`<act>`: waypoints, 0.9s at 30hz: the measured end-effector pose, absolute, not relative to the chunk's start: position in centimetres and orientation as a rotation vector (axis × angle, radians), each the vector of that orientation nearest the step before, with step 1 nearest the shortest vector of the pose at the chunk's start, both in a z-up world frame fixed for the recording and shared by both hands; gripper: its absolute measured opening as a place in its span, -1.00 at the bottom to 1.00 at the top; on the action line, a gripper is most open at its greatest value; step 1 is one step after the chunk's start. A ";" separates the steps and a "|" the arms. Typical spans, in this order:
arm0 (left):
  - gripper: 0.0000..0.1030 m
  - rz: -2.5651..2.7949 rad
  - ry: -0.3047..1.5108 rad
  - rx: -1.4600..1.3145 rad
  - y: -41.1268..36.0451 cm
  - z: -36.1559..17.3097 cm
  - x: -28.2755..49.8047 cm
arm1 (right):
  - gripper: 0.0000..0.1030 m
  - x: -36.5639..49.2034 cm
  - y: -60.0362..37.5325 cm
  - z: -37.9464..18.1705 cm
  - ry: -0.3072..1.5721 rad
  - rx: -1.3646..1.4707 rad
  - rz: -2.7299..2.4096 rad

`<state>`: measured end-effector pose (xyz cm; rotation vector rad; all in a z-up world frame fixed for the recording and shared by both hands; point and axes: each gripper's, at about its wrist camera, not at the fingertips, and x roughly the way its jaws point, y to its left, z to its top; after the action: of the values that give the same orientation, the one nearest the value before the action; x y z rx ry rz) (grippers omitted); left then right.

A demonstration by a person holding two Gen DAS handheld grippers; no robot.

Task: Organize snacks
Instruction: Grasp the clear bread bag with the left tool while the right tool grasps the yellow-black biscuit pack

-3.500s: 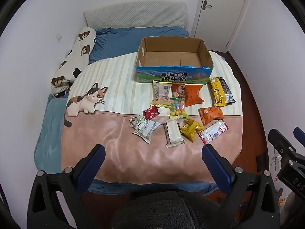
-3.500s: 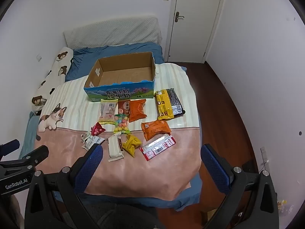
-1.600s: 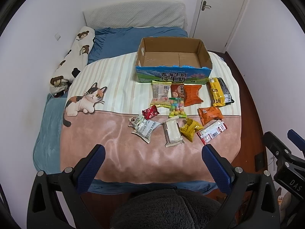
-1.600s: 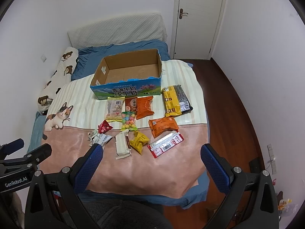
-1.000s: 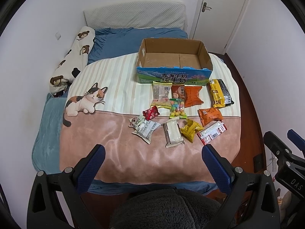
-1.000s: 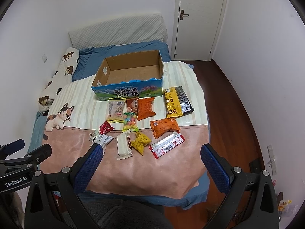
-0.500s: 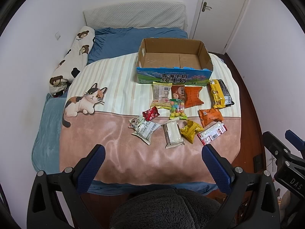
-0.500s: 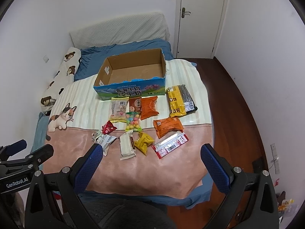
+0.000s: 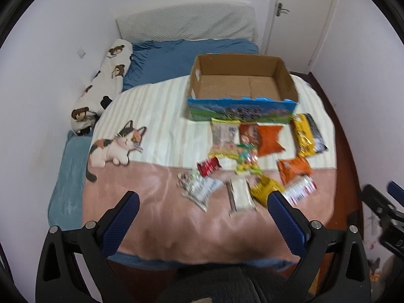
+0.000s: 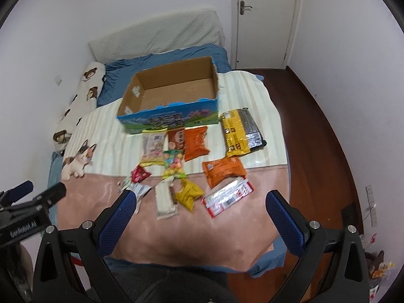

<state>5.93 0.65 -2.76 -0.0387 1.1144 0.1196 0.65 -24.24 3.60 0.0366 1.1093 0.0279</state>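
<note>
Left claw [image 9: 202, 212] hangs over the near edge of the bed [image 9: 176, 50], blue fingers [image 9: 121, 221] spread wide with nothing between them. Right claw [image 10: 199, 210] does the same from the other side, fingers [image 10: 284, 223] wide apart and empty.

Just beyond both, on the pink part of the blanket [image 10: 101, 192], lies the scatter of snacks: a white bar [image 10: 165, 199], a small yellow pack [image 10: 189, 193], a red-and-white packet [image 10: 227, 197] and a grey-white wrapper [image 9: 202, 192]. Further out sit an orange pouch [image 10: 223, 170], a little red packet [image 10: 140, 173] and a bag of coloured sweets [image 10: 173, 164]. Beyond those, on the striped part, a pale bag [image 10: 152, 146], a brown packet [image 10: 175, 137], an orange bag [image 10: 195, 141] and a yellow-and-black pack [image 10: 241, 131].

Behind them stands the open cardboard box [image 10: 171, 123], its floor bare. A cat print [image 9: 116, 146] lies off to the left.
</note>
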 end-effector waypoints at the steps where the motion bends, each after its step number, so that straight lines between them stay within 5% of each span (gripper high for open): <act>1: 1.00 0.129 1.123 -0.046 0.9 -3.5 7.1 | 1.00 2.0 -25.0 2.6 1.113 0.045 0.015; 14: 1.00 0.172 1.395 -0.173 1.6 -20.0 23.8 | 1.00 21.3 -33.1 -14.5 1.299 0.054 -0.046; 27: 1.00 0.142 1.567 -0.232 -0.7 -31.6 30.4 | 1.00 31.0 -34.6 -26.0 1.483 0.065 0.034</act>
<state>30.40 -0.68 -31.59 -0.2323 1.5667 0.1423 31.02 -34.65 -25.95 0.0648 1.4827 0.0342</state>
